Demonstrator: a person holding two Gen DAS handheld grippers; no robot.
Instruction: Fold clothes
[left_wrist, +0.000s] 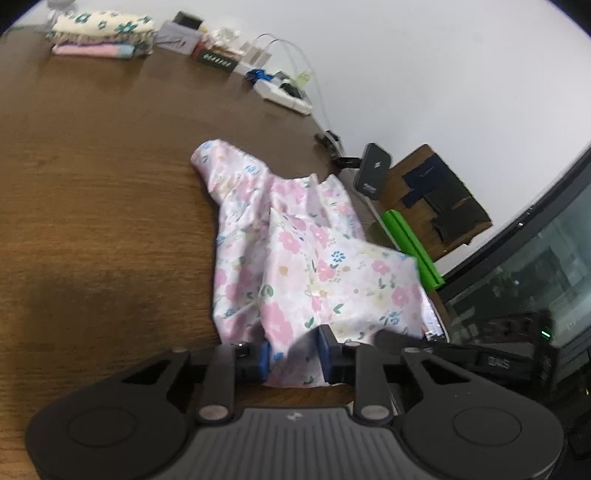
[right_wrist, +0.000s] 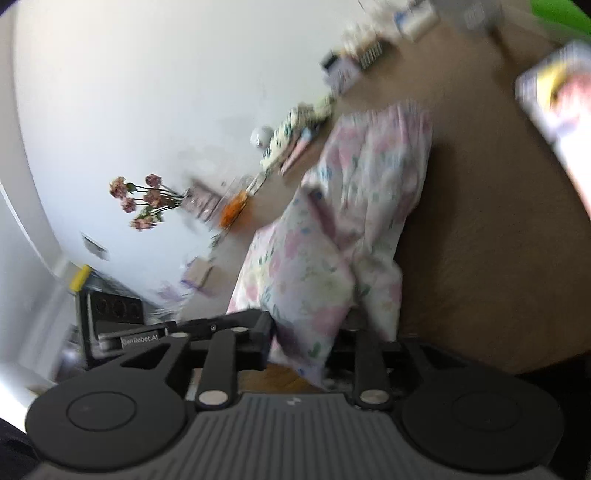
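Observation:
A pink floral garment (left_wrist: 295, 251) lies bunched on the brown wooden table (left_wrist: 92, 184), its near edge raised toward me. My left gripper (left_wrist: 294, 356) is shut on that near edge, with cloth filling the gap between the blue pads (left_wrist: 264, 360). In the blurred right wrist view the same garment (right_wrist: 332, 240) runs from the table (right_wrist: 480, 221) down into my right gripper (right_wrist: 310, 332), which is shut on a fold of it. The cloth hangs past the table edge there. The right gripper's black body (left_wrist: 495, 360) shows beside the garment's right corner.
A stack of folded clothes (left_wrist: 103, 35) sits at the far left by the wall. Boxes, a power strip (left_wrist: 282, 92) and cables line the back edge. A green object (left_wrist: 412, 249) and a black device (left_wrist: 373, 171) stand right of the garment. Flowers (right_wrist: 142, 201) stand by the wall.

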